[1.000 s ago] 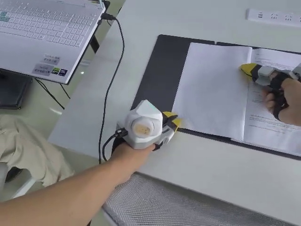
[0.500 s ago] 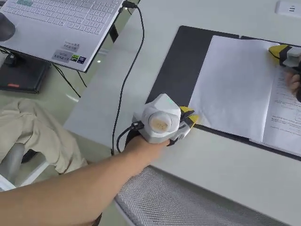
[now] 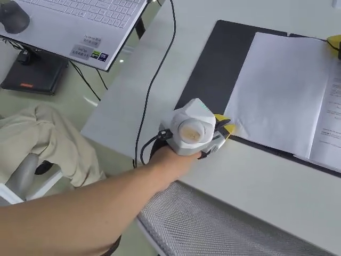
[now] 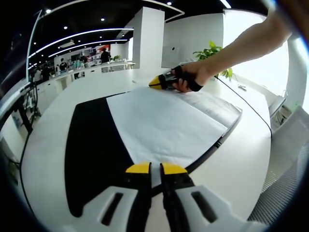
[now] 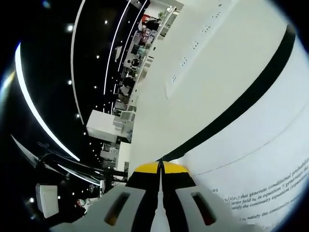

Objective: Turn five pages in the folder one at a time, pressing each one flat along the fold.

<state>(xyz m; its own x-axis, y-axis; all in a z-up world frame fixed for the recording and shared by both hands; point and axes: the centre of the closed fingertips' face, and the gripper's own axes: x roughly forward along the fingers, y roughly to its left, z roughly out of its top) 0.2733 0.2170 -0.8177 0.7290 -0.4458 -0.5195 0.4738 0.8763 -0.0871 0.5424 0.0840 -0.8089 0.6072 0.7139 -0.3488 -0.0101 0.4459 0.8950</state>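
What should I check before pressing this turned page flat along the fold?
1. Folder open flat on the table: ok.
2. Turned page lying flat on the left side: ok.
3. Right gripper shut, at the far end of the fold: ok.
4. Left gripper shut at the page's near corner: ok.
5. Left gripper actually pinning the page: cannot tell.
6. Laptop cable apart from the folder: ok.

Head view: folder (image 3: 213,69) open on the table (image 3: 256,181), upper right of frame, with a page (image 3: 277,90) lying on it. Left gripper (image 3: 222,126) at the page's lower left corner, centre frame; right gripper (image 3: 335,41) at the right edge. Laptop (image 3: 80,21) upper left; cable (image 3: 154,80) between laptop and folder.
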